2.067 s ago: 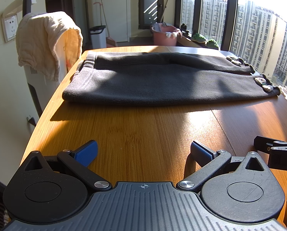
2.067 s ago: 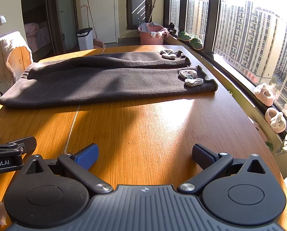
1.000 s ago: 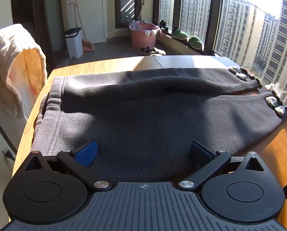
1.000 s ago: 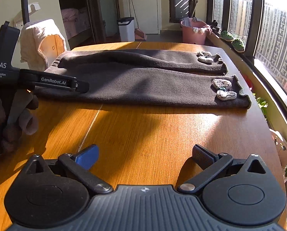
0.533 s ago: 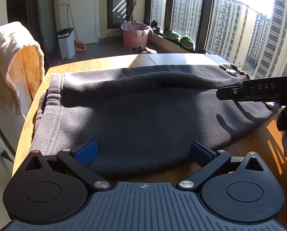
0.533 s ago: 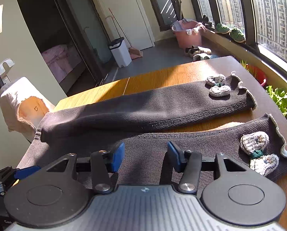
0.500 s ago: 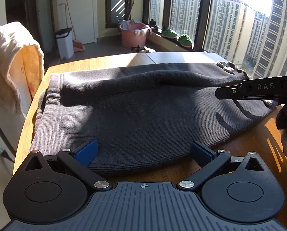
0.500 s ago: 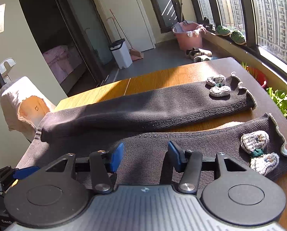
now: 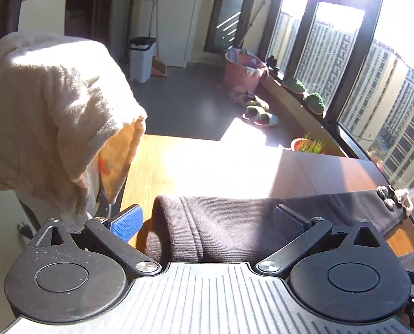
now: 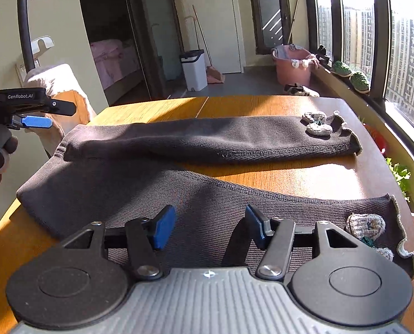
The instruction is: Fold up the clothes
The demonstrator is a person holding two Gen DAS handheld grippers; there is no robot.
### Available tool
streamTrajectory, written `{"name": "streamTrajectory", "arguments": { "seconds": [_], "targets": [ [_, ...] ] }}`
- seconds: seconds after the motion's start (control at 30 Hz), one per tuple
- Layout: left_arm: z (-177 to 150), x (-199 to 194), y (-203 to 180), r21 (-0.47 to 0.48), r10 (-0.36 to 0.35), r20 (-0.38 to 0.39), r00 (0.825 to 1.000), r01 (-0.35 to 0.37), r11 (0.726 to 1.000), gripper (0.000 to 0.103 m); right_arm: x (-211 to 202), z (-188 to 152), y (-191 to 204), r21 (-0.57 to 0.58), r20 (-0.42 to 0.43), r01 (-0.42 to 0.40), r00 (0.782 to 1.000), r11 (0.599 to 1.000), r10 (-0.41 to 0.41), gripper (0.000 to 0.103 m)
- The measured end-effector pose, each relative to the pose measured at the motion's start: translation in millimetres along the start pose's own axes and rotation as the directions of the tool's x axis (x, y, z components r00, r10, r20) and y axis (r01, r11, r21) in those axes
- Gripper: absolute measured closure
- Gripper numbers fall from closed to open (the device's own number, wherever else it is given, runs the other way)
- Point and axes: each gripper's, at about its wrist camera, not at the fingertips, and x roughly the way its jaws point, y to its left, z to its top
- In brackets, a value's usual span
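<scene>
Here, in the left wrist view, the left gripper (image 9: pixel 208 220) hangs with jaws spread wide over the waistband of dark grey knitted trousers (image 9: pixel 234 228) on a wooden table (image 9: pixel 162 167). In the right wrist view, the right gripper (image 10: pixel 208 229) hovers over the near trouser leg, jaws partly apart, gripping nothing.

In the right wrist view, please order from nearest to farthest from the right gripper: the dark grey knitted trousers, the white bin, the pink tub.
1. Dark grey knitted trousers, under the right gripper.
2. White bin, on the floor beyond the table.
3. Pink tub, farther right, by the window.
</scene>
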Motion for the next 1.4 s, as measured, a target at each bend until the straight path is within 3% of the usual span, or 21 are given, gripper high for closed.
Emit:
{"name": "streamTrajectory", "arguments": {
  "seconds": [0.13, 0.23, 0.37, 0.47, 0.53, 0.57, 0.6, 0.67, 0.73, 0.9, 1.0, 1.07, 1.17, 1.23, 1.27, 1.37, 1.4],
  "targets": [
    [6, 35, 4, 0.044, 0.054, -0.055, 0.997, -0.052, 0.998, 0.007, -6, 17, -16, 0.047, 0.024, -0.014, 1.0, 0.999, 0.013, 0.048],
    [1, 45, 2, 0.071, 0.052, -0.09, 0.995, -0.046, 0.996, 0.007, -7, 48, -48, 0.116, 0.102, 0.093, 0.989, 0.989, -0.105, 0.048],
    [-6, 44, 2, 0.089, 0.04, -0.07, 0.997, -0.034, 0.995, 0.01, 24, 87, -102, 0.219, 0.101, 0.199, 0.969, 0.955, -0.225, 0.048],
    [-8, 42, -3, 0.121, 0.05, -0.053, 0.997, -0.043, 0.992, 0.027, 61, 102, -127, 0.258, 0.065, 0.232, 0.964, 0.938, -0.256, 0.047],
    [-8, 41, -4, 0.131, 0.035, -0.048, 0.998, -0.028, 0.991, 0.05, 82, 105, -137, 0.277, 0.018, 0.246, 0.965, 0.929, -0.261, 0.047],
    [-7, 40, -5, 0.127, 0.025, -0.051, 0.998, -0.018, 0.992, 0.054, 92, 106, -141, 0.288, -0.004, 0.252, 0.965, 0.924, -0.262, 0.051],
    [-7, 40, -5, 0.123, 0.014, -0.053, 0.998, -0.008, 0.992, 0.059, 96, 106, -144, 0.304, -0.003, 0.224, 0.972, 0.926, -0.234, 0.072],
    [-6, 37, -8, 0.134, -0.006, -0.037, 0.999, 0.011, 0.991, 0.067, 94, 108, -143, 0.34, 0.029, 0.147, 0.986, 0.929, -0.166, 0.097],
    [-2, 22, -13, 0.153, -0.02, 0.013, 1.0, 0.018, 0.988, 0.069, 74, 111, -133, 0.336, 0.084, 0.099, 0.987, 0.937, -0.135, 0.098],
    [-13, -73, -11, 0.182, -0.138, 0.167, 0.976, 0.107, 0.977, 0.069, -22, 94, -117, 0.282, 0.262, -0.032, 0.964, 0.959, -0.045, 0.099],
    [-52, -115, -8, 0.261, -0.167, 0.172, 0.971, 0.119, 0.958, 0.066, -72, 53, -112, 0.204, 0.272, 0.033, 0.958, 0.978, -0.089, 0.1],
    [-87, -130, -2, 0.293, -0.156, 0.121, 0.98, 0.115, 0.949, 0.056, -89, 21, -109, 0.145, 0.228, 0.116, 0.962, 0.983, -0.148, 0.099],
    [-118, -144, 16, 0.269, -0.13, 0.065, 0.989, 0.108, 0.957, 0.047, -99, -12, -114, 0.151, 0.16, 0.191, 0.964, 0.97, -0.214, 0.096],
    [-122, -150, 27, 0.216, -0.142, 0.06, 0.988, 0.126, 0.968, 0.044, -97, -13, -115, 0.193, 0.158, 0.157, 0.969, 0.969, -0.189, 0.091],
    [-121, -150, 29, 0.184, -0.142, 0.06, 0.988, 0.129, 0.974, 0.042, -94, -11, -115, 0.217, 0.163, 0.132, 0.972, 0.967, -0.169, 0.083],
    [-112, -152, 33, 0.092, -0.159, 0.065, 0.985, 0.153, 0.984, 0.021, -87, -5, -116, 0.287, 0.18, 0.054, 0.978, 0.957, -0.109, 0.054],
    [-110, -153, 32, 0.073, -0.177, 0.065, 0.982, 0.173, 0.982, 0.015, -85, -3, -116, 0.309, 0.186, 0.028, 0.978, 0.951, -0.09, 0.052]
  ]
}}
